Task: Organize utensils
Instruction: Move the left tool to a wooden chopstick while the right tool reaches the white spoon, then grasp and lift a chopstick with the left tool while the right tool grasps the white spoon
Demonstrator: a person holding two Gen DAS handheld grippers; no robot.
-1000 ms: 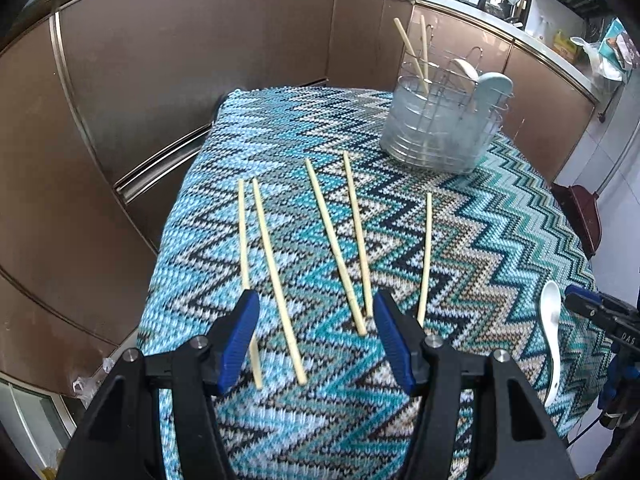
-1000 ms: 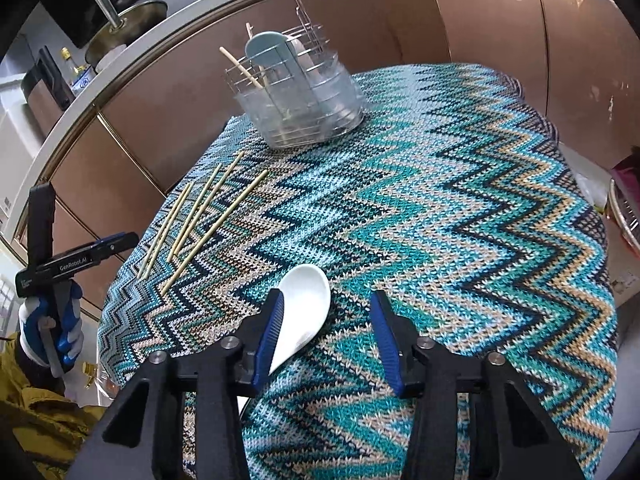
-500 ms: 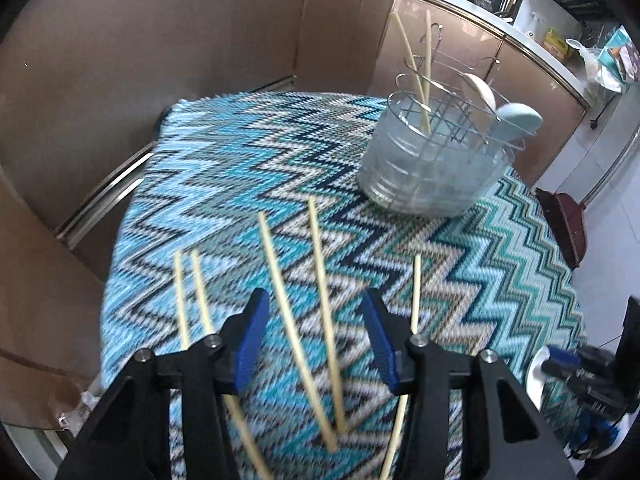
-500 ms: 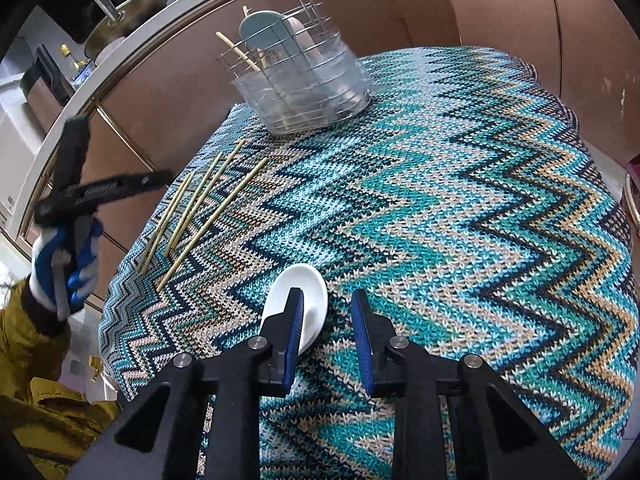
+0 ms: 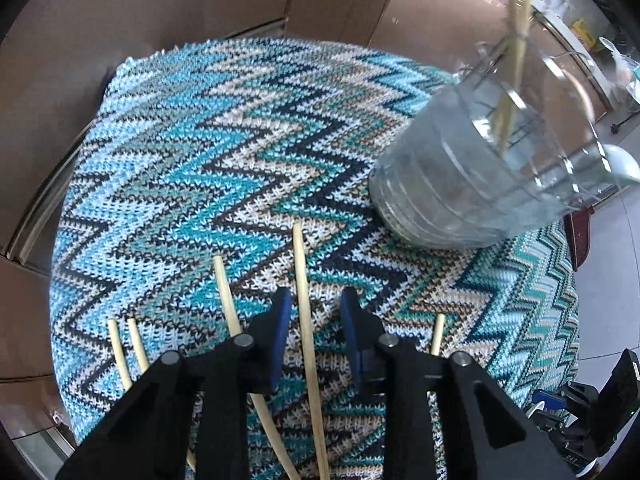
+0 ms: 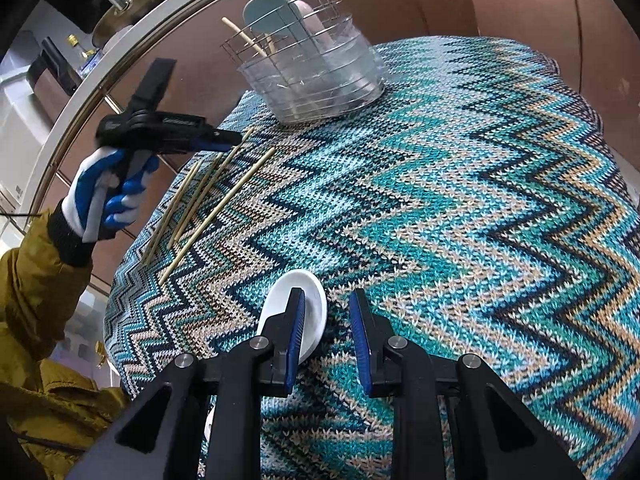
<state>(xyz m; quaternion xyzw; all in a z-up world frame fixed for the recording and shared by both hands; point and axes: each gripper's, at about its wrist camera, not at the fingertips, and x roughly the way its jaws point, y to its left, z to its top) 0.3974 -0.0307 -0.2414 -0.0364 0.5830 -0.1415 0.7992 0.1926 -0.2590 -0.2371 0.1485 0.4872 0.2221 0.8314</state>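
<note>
Several bamboo chopsticks (image 5: 224, 284) lie on the zigzag cloth (image 5: 224, 152). My left gripper (image 5: 312, 312) is open, its jaws astride one chopstick (image 5: 301, 272) without touching it; it also shows in the right wrist view (image 6: 216, 140), over the chopsticks (image 6: 216, 208). A clear utensil holder with a wire rack (image 5: 480, 176) holds chopsticks and spoons; it stands at the back in the right wrist view (image 6: 312, 76). My right gripper (image 6: 326, 332) is open, low over the cloth, with a white ceramic spoon (image 6: 280, 300) lying behind its left finger.
Brown cabinet fronts (image 5: 200, 8) curve around the table's far side. The cloth (image 6: 480, 200) stretches to the right of the spoon. A counter with a pot lid (image 6: 132, 4) is at the upper left in the right wrist view.
My left gripper has moved forward toward the holder and narrowed around one chopstick. My right gripper has narrowed and dropped lower beside the spoon.
</note>
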